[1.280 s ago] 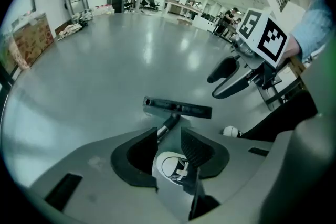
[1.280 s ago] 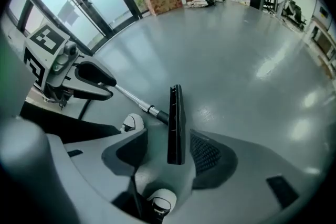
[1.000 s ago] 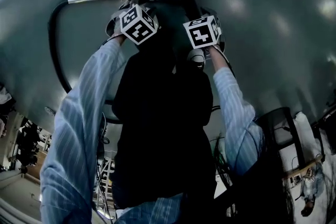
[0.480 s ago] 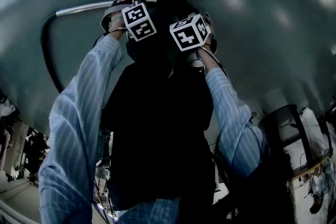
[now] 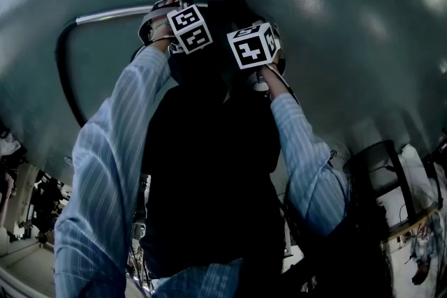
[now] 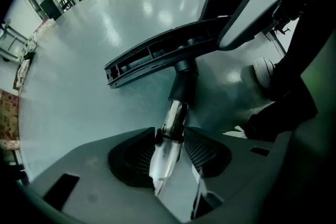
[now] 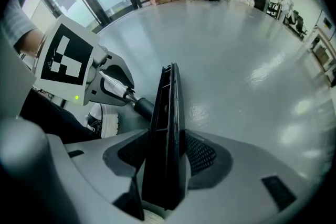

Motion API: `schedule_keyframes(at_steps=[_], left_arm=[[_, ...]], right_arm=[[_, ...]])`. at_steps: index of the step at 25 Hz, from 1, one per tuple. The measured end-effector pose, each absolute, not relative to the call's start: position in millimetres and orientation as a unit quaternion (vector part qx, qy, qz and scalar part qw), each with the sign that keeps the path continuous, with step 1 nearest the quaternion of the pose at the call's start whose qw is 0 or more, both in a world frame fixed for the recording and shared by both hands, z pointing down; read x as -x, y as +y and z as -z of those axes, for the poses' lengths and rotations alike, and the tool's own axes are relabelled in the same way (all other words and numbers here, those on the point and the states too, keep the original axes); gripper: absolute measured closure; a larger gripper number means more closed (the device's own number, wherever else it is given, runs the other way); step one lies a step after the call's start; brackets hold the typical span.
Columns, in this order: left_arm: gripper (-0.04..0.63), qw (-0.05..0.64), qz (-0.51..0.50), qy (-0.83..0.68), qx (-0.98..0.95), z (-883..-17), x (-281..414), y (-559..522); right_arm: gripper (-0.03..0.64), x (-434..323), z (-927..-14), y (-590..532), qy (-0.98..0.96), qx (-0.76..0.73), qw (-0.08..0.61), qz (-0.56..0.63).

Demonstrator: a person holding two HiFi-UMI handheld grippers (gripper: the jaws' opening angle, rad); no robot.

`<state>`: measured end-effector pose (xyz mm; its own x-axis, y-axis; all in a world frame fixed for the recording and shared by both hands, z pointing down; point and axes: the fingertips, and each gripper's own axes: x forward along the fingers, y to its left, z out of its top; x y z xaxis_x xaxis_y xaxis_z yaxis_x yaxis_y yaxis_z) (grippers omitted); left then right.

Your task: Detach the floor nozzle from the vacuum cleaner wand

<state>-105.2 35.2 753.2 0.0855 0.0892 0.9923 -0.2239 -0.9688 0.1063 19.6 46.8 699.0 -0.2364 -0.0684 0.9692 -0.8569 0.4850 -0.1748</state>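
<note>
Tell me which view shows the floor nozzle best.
Left gripper view: the floor nozzle shows its full length and its joint to the wand. Right gripper view catches it edge-on. Head view shows only its dark tip.

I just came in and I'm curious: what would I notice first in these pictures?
The big black floor nozzle runs up between the jaws of the right gripper, which have just been closing on it. The shiny wand runs between the jaws of the left gripper, which have just been opening; whether they press on it is unclear. In the head view, two black-and-white marker cubes sit side by side.
</note>
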Motion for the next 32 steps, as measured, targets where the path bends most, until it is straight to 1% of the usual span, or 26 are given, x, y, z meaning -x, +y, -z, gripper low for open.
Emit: schedule_keyframes(at_steps=[4, 11, 15, 17, 22, 23, 28, 32], left_arm=[[0.442, 0.129, -0.67, -0.051, -0.73, -753.5, 107.9, 35.9], [0.43, 0.162, -0.657, -0.056, -0.734, -758.5, 109.1, 35.8], [0.409, 0.193, -0.643, -0.073, -0.738, -761.2, 110.0, 29.4], [0.403, 0.196, -0.641, -0.074, -0.738, -761.8, 110.0, 29.6], [0.403, 0.184, -0.64, -0.07, -0.743, -762.0, 103.8, 26.5], [0.403, 0.184, -0.642, -0.068, -0.741, -760.3, 103.8, 25.1], [0.402, 0.181, -0.642, -0.061, -0.742, -757.1, 102.8, 27.3], [0.4, 0.183, -0.643, -0.056, -0.742, -760.4, 107.2, 30.7]], right_arm=[[0.399, -19.8, -696.4, 44.5, -0.685, -0.342, 0.516, -0.383], [0.4, -22.7, -696.6, 45.9, -0.665, -0.372, 0.541, -0.356], [0.402, -28.6, -694.1, 39.5, -0.658, -0.379, 0.554, -0.342], [0.403, -30.8, -693.0, 39.2, -0.656, -0.381, 0.562, -0.33], [0.417, -35.6, -687.6, 32.9, -0.664, -0.367, 0.621, -0.198], [0.417, -37.8, -688.0, 33.0, -0.662, -0.369, 0.622, -0.198], [0.417, -57.4, -700.8, 41.2, -0.65, -0.376, 0.598, -0.28], [0.417, -59.2, -711.0, 45.8, -0.654, -0.365, 0.595, -0.293]])
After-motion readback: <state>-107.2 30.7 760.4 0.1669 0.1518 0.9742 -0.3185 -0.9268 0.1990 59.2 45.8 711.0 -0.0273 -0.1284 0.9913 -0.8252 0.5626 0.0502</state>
